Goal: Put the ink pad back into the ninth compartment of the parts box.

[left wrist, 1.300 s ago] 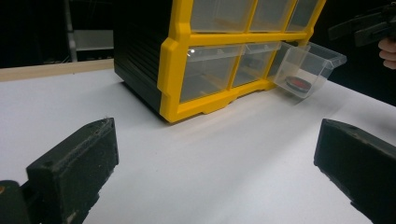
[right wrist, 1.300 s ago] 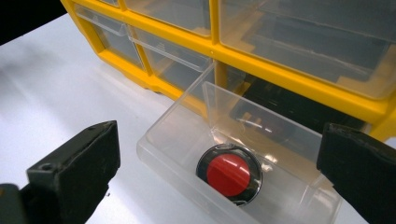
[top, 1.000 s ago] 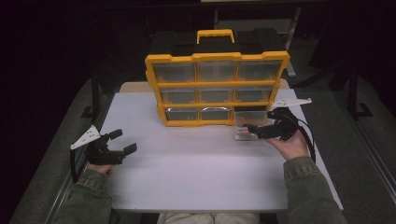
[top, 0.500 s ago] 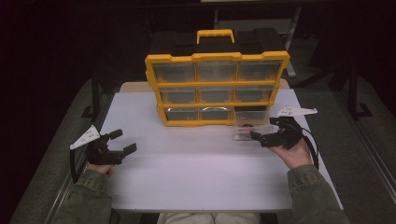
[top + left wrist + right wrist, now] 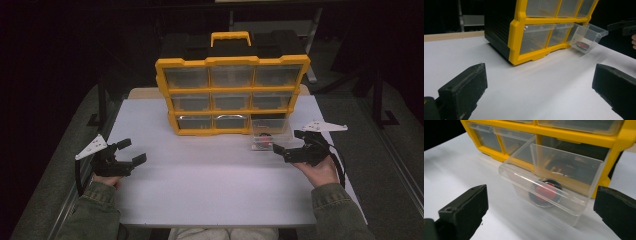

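Right gripper view: clear drawer (image 5: pixel 554 185) pulled out, just ahead of right tool (image 5: pixel 541 215), jaws apart; left tool (image 5: pixel 125 152) apart; white counter (image 5: pixel 200 185), dark room.

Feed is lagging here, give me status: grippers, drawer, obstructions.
Left gripper open, idle on white table. Right gripper open, just short of the pulled-out clear plastic drawer holding a round red object. Nothing between.

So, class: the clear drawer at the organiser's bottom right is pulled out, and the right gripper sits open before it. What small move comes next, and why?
Probably ease the right gripper forward into the clear plastic drawer and straddle the round red-and-silver object: its jaws are spread wide, empty, and aimed at it.
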Motion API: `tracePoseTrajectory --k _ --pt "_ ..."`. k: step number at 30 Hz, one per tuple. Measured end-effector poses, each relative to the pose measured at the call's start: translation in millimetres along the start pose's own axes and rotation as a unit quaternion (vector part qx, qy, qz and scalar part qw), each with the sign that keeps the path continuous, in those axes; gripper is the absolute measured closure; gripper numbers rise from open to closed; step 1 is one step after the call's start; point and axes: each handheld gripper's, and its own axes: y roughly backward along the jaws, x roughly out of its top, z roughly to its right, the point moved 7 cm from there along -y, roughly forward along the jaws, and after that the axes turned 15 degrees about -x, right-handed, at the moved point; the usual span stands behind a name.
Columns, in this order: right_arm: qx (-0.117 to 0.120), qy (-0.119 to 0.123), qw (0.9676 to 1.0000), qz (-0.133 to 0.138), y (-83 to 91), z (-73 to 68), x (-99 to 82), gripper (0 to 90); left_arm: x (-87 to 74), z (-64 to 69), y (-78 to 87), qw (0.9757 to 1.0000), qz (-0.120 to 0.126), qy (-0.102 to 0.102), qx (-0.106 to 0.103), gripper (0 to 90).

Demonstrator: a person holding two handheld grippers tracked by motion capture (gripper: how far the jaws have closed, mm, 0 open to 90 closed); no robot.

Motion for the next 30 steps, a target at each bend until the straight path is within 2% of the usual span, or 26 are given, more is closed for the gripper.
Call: tracePoseTrajectory --k 9,18,30 --pt "-0.007 -0.003 1.0000 -0.006 3.6 4.4 -15.8 0.0 0.5 0.1 0.3 1.0000 0.002 -0.001 0.002 0.0" --pt "-0.013 -0.013 0.9998 0.008 8.4 7.3 -28.3 0.0 -0.7 0.7 -1.1 1.0000 -0.003 -0.002 0.000 0.0" --pt "-0.026 0.006 0.9995 0.017 10.1 3.3 -35.9 0.0 -0.5 0.9 -1.7 1.0000 -0.002 -0.003 -0.004 0.0"
